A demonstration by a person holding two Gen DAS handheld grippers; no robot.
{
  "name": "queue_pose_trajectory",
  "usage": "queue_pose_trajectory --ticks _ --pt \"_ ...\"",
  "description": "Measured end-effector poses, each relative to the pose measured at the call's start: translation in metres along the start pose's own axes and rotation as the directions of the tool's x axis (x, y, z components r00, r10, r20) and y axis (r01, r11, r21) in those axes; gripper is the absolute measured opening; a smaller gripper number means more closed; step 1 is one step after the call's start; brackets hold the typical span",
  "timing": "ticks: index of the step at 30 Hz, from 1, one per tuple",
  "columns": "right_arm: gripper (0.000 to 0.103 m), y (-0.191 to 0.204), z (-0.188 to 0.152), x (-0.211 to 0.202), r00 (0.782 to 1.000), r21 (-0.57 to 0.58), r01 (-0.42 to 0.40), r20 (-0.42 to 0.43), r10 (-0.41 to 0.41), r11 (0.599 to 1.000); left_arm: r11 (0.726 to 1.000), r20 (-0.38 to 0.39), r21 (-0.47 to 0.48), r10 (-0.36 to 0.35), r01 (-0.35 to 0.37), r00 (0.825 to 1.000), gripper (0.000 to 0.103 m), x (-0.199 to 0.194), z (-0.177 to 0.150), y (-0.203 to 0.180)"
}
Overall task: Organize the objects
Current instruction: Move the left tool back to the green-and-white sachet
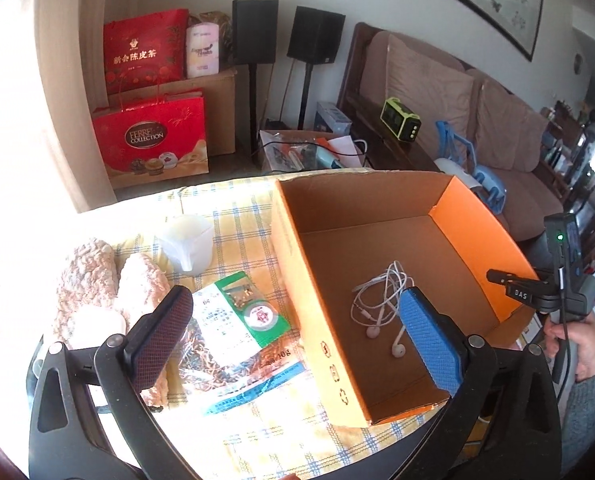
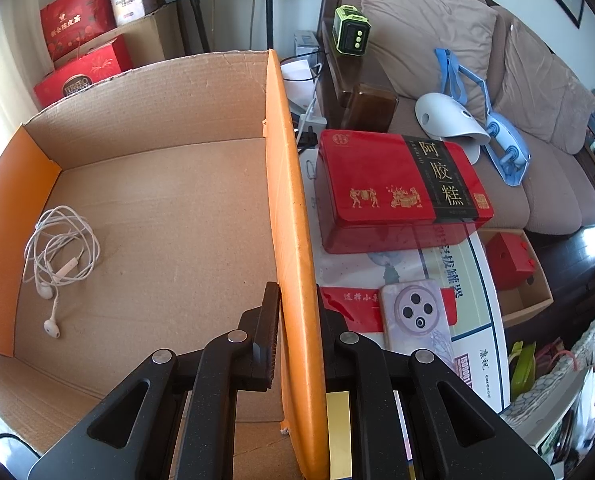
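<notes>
An open orange cardboard box (image 1: 477, 240) stands on the checked tablecloth (image 1: 249, 224). White wired earphones (image 1: 381, 304) lie coiled on its floor, also in the right wrist view (image 2: 61, 260). My left gripper (image 1: 297, 336) is open and empty, above the box's left wall, one finger over the box, the other over a clear snack packet (image 1: 233, 336). My right gripper (image 2: 297, 320) is shut on the box's right wall (image 2: 289, 200), one finger inside, one outside; it also shows in the left wrist view (image 1: 513, 284).
Left of the box lie fluffy pink slippers (image 1: 97, 280) and a translucent cup (image 1: 187, 242). Right of the box are a red tin (image 2: 393, 188) and a phone (image 2: 417, 316) on papers. A sofa (image 2: 537, 120) stands behind.
</notes>
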State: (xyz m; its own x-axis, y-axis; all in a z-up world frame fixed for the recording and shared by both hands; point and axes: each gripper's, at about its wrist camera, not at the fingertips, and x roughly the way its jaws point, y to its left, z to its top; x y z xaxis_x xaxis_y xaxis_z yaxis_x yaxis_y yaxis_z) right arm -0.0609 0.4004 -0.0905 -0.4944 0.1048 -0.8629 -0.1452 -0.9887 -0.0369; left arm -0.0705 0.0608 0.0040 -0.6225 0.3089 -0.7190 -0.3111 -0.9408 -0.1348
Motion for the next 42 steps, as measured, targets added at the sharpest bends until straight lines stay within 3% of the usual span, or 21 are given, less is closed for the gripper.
queue_pose_trajectory --ticks 7,11,16,23,27,29,42 --pt "0.012 0.001 0.001 -0.001 1.000 0.000 0.004 -0.002 -0.004 1.000 0.994 -0.014 -0.090 0.066 -0.067 0.998 0.103 -0.004 -0.006 0.048" --pt "0.012 0.002 0.001 -0.001 1.000 -0.005 0.005 -0.002 -0.005 1.000 0.986 -0.045 -0.117 0.118 -0.122 0.992 0.103 0.003 -0.014 0.073" --pt "0.012 0.002 0.001 -0.001 1.000 -0.007 0.007 -0.002 -0.007 1.000 0.973 -0.106 -0.176 0.133 -0.151 0.985 0.103 0.022 -0.027 0.099" --pt "0.012 0.003 0.001 0.000 1.000 -0.015 0.013 -0.005 -0.013 1.000 0.967 -0.157 -0.243 0.040 -0.078 0.987 0.092 0.046 -0.033 0.109" --pt "0.012 0.003 0.001 0.000 1.000 -0.015 0.013 -0.006 -0.013 1.000 0.963 -0.182 -0.268 -0.025 -0.025 0.983 0.073 0.060 -0.028 0.103" --pt "0.012 0.003 0.001 0.001 1.000 -0.017 0.015 -0.007 -0.015 1.000 0.962 -0.194 -0.273 -0.051 -0.004 0.980 0.068 0.067 -0.026 0.100" --pt "0.013 0.003 -0.001 0.001 1.000 -0.020 0.019 -0.011 -0.019 1.000 0.951 -0.253 -0.304 -0.131 0.049 0.959 0.046 0.096 -0.029 0.093"
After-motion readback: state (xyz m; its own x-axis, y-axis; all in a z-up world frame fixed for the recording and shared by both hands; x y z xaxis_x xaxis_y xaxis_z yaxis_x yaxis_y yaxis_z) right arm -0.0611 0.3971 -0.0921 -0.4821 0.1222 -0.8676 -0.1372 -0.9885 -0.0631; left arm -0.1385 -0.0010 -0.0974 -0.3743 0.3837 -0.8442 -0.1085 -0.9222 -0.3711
